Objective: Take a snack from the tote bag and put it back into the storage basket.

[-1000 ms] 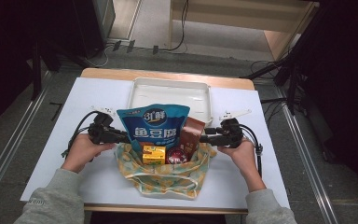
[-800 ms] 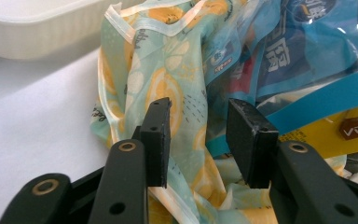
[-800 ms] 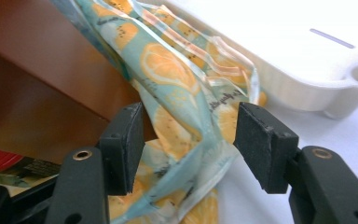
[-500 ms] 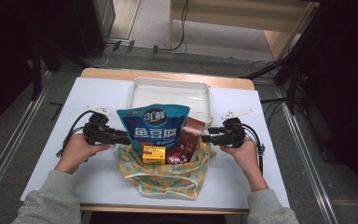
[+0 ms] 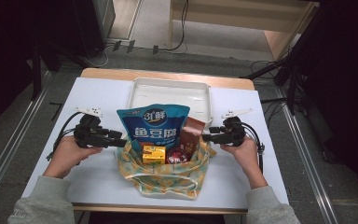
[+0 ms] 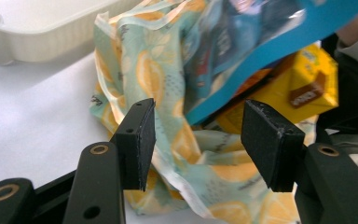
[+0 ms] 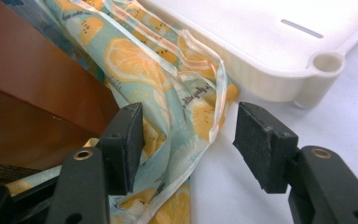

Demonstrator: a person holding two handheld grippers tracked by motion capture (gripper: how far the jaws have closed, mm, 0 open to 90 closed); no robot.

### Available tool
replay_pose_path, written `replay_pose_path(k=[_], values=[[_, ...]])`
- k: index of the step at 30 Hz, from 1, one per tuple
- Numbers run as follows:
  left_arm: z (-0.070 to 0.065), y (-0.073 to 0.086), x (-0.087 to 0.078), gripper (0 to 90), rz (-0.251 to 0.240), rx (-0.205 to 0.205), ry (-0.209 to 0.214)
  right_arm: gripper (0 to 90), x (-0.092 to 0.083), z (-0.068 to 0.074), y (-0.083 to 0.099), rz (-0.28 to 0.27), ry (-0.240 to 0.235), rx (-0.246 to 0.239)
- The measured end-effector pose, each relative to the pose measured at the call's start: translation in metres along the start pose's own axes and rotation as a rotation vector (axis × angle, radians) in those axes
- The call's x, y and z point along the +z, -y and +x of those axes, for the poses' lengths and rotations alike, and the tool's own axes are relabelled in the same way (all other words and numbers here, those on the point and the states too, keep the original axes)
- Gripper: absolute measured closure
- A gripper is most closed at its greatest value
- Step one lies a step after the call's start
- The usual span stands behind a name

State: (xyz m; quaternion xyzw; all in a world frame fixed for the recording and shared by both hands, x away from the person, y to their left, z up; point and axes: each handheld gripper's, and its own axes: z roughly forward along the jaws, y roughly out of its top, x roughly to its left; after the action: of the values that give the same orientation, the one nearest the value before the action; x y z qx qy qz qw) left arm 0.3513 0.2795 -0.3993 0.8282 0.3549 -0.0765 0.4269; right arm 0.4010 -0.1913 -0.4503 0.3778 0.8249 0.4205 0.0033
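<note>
Lemon-print bag point(image 5: 168, 175) lies mouth toward the tray point(image 5: 170, 91) — both claws, left point(image 5: 121, 139) and right point(image 5: 208, 137), gape, gripping nothing.

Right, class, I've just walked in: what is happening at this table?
A person holds a tool in each hand beside a lemon-print bag full of snacks: a blue pouch, a brown packet and a yellow box. The left tool has just been opening; the cloth lies between its jaws, unpinched. The right tool is open too, at the bag's other edge. A white tray sits behind.
</note>
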Motion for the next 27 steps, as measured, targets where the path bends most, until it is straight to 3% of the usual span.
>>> replay_pose_path(k=[7, 15, 27], values=[[-0.013, -0.003, -0.012, 44.3, -0.007, 0.010, -0.010, 43.5, 0.002, -0.001, 0.000, 0.006, 0.006, 0.002], [-0.025, -0.010, -0.024, 44.3, -0.026, 0.010, 0.012, 43.2, 0.002, -0.002, 0.000, 0.010, 0.020, 0.001], [-0.040, -0.020, -0.030, 44.9, -0.039, 0.033, 0.031, 43.1, 0.001, -0.001, 0.000, 0.014, 0.032, -0.006]])
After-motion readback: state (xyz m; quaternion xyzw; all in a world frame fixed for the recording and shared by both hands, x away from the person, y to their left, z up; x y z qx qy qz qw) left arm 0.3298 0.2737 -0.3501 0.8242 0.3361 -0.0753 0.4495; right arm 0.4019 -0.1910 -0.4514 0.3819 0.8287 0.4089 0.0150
